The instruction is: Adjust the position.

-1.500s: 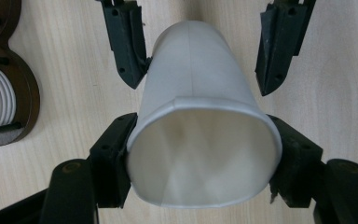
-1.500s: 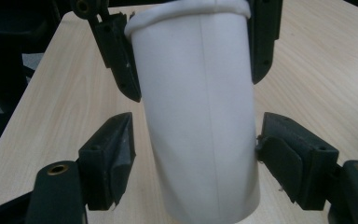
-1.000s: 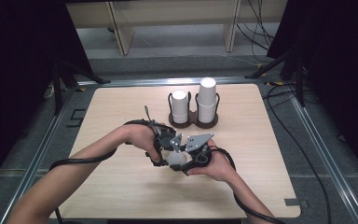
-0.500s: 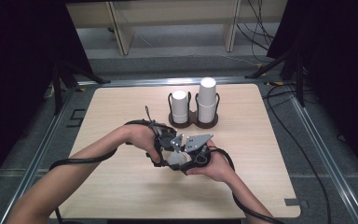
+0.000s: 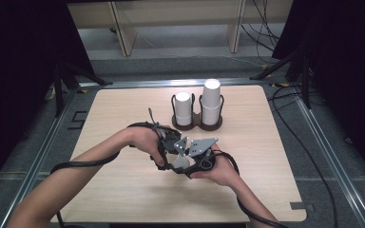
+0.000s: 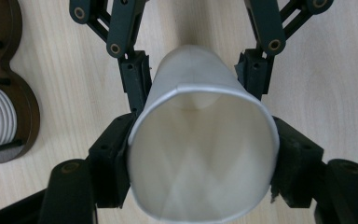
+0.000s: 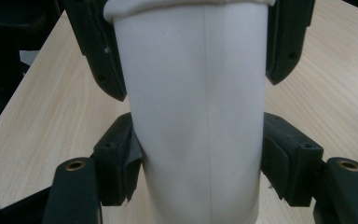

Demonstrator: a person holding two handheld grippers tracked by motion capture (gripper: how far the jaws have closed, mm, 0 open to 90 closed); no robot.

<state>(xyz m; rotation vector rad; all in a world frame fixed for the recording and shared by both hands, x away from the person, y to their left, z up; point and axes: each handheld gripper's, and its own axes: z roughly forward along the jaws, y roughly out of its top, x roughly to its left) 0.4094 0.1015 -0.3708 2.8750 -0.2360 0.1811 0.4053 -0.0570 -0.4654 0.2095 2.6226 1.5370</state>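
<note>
Just in front of the dark wooden cup holder [image 5: 197,124], a smooth white paper cup [image 6: 200,154] with a rolled rim is clamped by both grippers. Its mouth is pinched between the left gripper [image 6: 200,172] jaws, and its tapered wall is squeezed by the right gripper [image 7: 198,163].
</note>
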